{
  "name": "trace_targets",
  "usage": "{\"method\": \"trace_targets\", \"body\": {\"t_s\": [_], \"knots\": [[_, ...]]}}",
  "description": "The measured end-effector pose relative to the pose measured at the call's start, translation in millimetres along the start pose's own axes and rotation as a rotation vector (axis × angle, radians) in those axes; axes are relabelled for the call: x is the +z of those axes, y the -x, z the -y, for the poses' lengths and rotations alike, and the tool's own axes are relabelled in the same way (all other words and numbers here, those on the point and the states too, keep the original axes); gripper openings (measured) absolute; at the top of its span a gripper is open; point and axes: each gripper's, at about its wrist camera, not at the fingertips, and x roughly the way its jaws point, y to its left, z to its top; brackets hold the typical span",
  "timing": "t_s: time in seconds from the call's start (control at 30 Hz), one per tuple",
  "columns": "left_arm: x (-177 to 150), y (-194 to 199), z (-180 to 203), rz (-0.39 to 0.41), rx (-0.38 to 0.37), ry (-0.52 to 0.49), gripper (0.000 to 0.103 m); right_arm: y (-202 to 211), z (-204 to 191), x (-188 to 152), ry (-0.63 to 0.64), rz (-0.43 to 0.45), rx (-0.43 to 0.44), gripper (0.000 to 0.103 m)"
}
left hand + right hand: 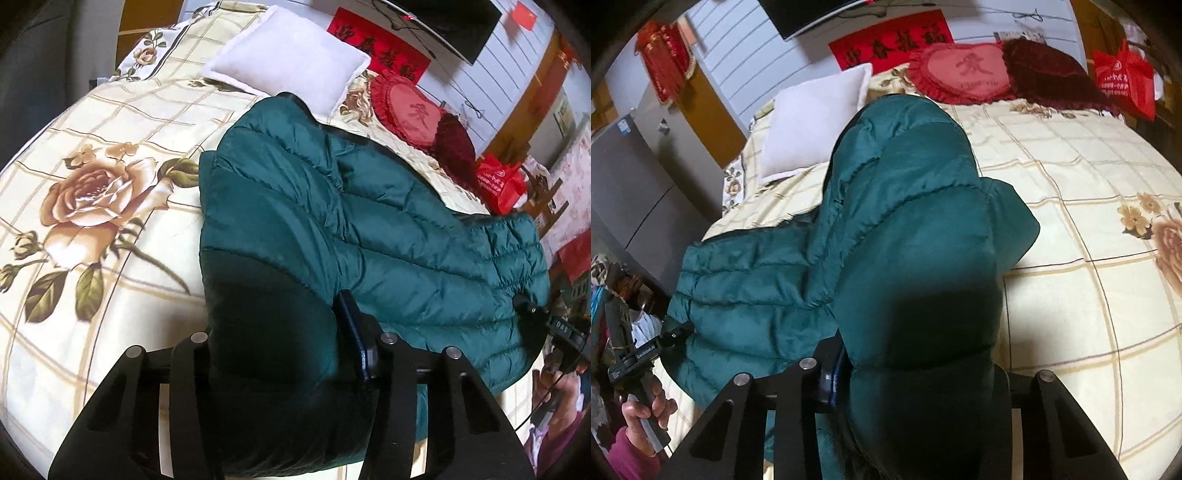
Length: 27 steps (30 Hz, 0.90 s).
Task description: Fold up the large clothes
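The green puffer jacket [388, 236] lies across the bed [110, 122], on the cream bedspread with rose print, its far end reaching toward the white pillow [291, 62]. One part of it hangs a little over the near edge of the bed.

The left claw [280, 354] is clamped on a thick fold of the jacket; the padded cloth fills the whole space between its two fingers and bulges over them. The right claw [916, 373] holds in the same way another bunched part of the jacket, and the cloth covers most of the fingers, so I cannot see the fingertips themselves. In the right wrist view the other claw is seen at the left edge, gripping the hem of the jacket, with the person's hand [646, 410] on its handle.

I judge that the jacket is light but bulky. It is soft and springy, filled with down or something like it, so it will puff back after pressing. The shell looks smooth and a bit shiny, so it may slide out of a shallow grip. It seems better to take hold at the hem, the seams or the stitched lines between the quilted rows, where the cloth is thinner, and not on the fat middle of a row. A fold will probably need to be pressed flat, otherwise it opens again.
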Motion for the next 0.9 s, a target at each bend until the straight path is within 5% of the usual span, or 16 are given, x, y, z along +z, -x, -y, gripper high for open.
{"method": "trace_targets", "body": {"t_s": [0.5, 0.67, 0.83, 0.9], "knots": [[-52, 70, -9, -0.035, -0.049, -0.051, 0.040, 62, -11, -51, -0.025, -0.048, 0.104, 0.037], [-72, 72, -16, -0.051, -0.025, -0.032, 0.040, 54, 5, -64, -0.086, -0.073, 0.037, 0.038], [-83, 59, -25, -0.080, 0.013, 0.037, 0.053, 19, 13, -73, -0.086, -0.162, -0.139, 0.086], [-83, 58, -30, -0.094, 0.023, 0.073, 0.065, 20, 17, -77, -0.085, -0.145, -0.155, 0.089]]}}
